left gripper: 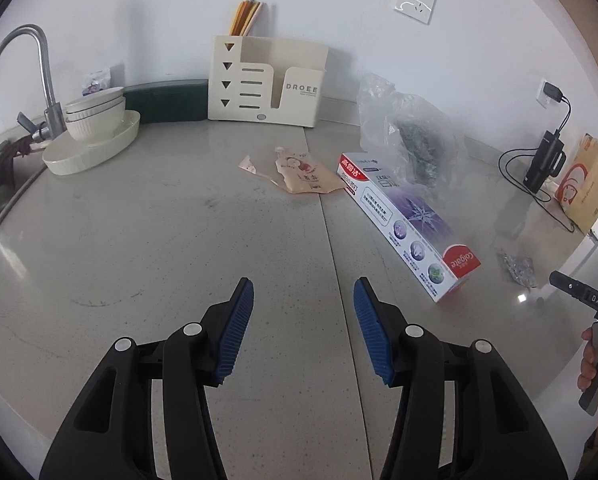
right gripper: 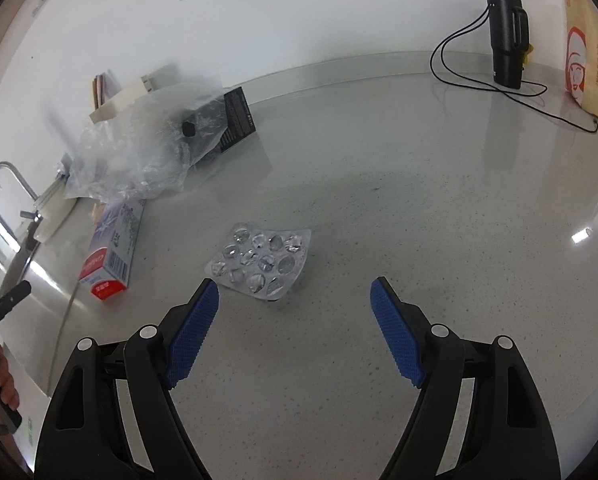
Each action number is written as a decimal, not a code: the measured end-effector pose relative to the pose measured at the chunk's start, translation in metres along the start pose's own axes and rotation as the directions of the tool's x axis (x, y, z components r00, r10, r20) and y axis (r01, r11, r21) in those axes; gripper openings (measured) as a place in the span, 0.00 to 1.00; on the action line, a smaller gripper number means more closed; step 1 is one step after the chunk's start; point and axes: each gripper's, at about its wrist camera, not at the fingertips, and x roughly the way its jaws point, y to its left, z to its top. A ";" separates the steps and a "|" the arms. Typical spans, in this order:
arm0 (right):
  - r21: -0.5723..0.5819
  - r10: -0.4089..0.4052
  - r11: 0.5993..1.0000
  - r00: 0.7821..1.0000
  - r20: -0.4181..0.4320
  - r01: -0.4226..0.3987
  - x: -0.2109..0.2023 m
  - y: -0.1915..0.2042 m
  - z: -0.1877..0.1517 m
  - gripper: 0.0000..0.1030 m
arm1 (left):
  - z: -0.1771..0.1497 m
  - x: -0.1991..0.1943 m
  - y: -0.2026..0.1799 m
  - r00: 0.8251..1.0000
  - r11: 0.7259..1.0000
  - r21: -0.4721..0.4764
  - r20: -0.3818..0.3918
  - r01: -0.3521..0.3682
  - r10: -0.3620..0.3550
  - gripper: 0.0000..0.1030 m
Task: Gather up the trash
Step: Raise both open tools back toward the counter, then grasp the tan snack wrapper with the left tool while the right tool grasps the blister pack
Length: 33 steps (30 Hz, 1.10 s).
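— What's lying about to be picked up?

— Nearest the right tongs (right gripper: 294,296) is an emptied blister pack (right gripper: 261,264), clear and crinkled, its bubbles crushed, flat on the tabletop (right gripper: 399,200) just ahead of the left-hand blue pad. Nothing sits between the pads; those tongs are spread wide and released.

— And the other side?

— The left tongs (left gripper: 303,300) are also apart and bare, hanging over the grey speckled stone. Ahead of them lies a torn tan wrapper (left gripper: 303,172) with a small scrap (left gripper: 248,164) beside it. To its right a long toothpaste box (left gripper: 407,224), white and purple with a red end, lies slantwise, its far end touching a crumpled clear plastic bag (left gripper: 403,136) with something dark inside.

— The room?

— White walls, a wall socket (left gripper: 415,4), a cream organiser (left gripper: 267,84) at the back, stacked bowls (left gripper: 95,116) on a plate by the tap (left gripper: 31,76). Far right, a black tumbler (right gripper: 507,40) with a trailing cable, and a brown paper bag (right gripper: 591,56).
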 end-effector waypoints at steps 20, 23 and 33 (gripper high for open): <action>-0.017 0.050 0.998 0.995 -0.091 -0.052 0.046 0.007 0.029 0.53 | 0.082 0.115 0.018 0.988 0.996 -0.087 -0.152 -0.019 0.006 0.52; -0.013 0.068 0.997 0.991 -0.111 -0.070 0.051 0.008 0.032 0.42 | 0.092 0.131 0.025 0.988 0.994 -0.109 -0.153 -0.016 -0.001 0.52; -0.012 0.106 0.994 0.983 -0.150 -0.109 0.060 0.013 0.035 0.17 | 0.118 0.170 0.031 0.987 0.995 -0.104 -0.160 -0.005 -0.012 0.53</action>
